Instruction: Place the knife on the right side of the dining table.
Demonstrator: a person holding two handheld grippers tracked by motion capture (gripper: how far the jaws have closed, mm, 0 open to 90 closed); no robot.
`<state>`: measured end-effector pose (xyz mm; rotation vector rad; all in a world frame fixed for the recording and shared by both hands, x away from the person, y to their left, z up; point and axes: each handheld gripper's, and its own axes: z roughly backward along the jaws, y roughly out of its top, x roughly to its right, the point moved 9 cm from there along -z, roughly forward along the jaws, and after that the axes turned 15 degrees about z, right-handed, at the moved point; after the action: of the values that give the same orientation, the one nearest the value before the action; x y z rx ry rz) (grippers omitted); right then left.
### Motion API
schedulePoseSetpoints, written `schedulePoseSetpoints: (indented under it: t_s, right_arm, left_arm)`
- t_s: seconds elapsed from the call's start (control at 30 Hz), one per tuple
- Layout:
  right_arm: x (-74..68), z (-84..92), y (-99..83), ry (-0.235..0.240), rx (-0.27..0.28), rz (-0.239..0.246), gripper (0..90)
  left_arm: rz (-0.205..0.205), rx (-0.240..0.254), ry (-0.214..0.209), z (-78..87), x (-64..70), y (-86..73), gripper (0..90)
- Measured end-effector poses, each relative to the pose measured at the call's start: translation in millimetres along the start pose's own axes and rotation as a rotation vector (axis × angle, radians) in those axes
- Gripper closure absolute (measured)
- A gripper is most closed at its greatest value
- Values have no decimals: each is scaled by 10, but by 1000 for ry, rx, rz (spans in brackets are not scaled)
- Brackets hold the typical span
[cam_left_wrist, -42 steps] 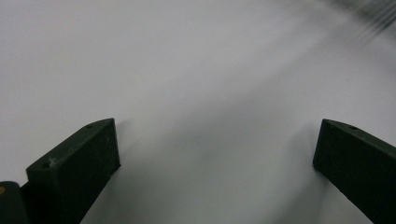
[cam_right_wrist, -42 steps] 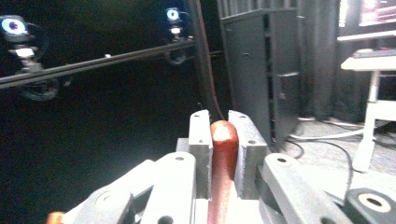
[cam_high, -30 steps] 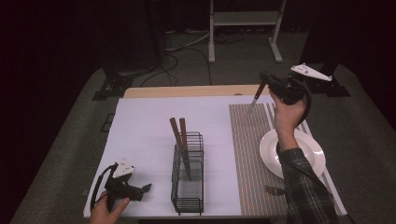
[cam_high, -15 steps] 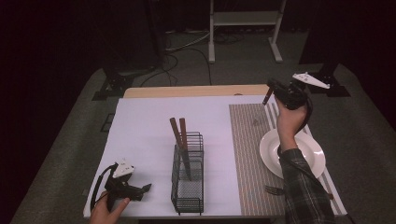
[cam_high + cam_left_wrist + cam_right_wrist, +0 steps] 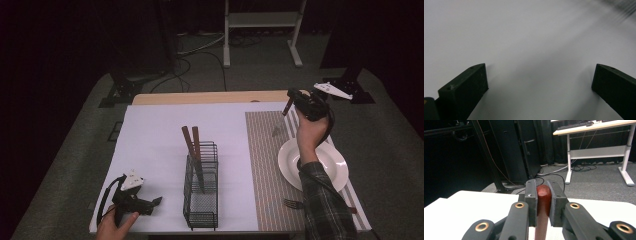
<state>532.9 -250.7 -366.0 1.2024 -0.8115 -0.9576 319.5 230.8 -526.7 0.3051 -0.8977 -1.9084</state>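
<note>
Rack (image 5: 201,200): black wire mesh, metal look. Two handles (image 5: 190,141) standing in the rack: brown, wood look. Plate (image 5: 330,165) right of the rack: white, glossy. Mat (image 5: 265,165) under it: striped, woven look. Gripper-held handle (image 5: 543,205): red-brown, smooth, slight sheen. Jaws: matt black.

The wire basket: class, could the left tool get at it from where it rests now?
Probably yes. The left tool sits open on the white cover beside the wire basket, with bare surface between them and nothing in its jaws.
</note>
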Motion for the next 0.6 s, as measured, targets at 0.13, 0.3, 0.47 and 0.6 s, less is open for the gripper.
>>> schedulePoseSetpoints:
  t_s: [0.13, 0.3, 0.47, 0.6]
  right_arm:
    - [27, 24, -17, -2, 3, -15, 793]
    - [98, 87, -56, -15, -1, -21, 784]
    - [176, 147, -100, -29, -12, -28, 772]
    - [229, 178, -140, -48, -27, -25, 756]
  left_arm:
    - [0, 0, 0, 0, 0, 0, 0]
    - [0, 0, 0, 0, 0, 0, 0]
    - [0, 0, 0, 0, 0, 0, 0]
    - [0, 0, 0, 0, 0, 0, 0]
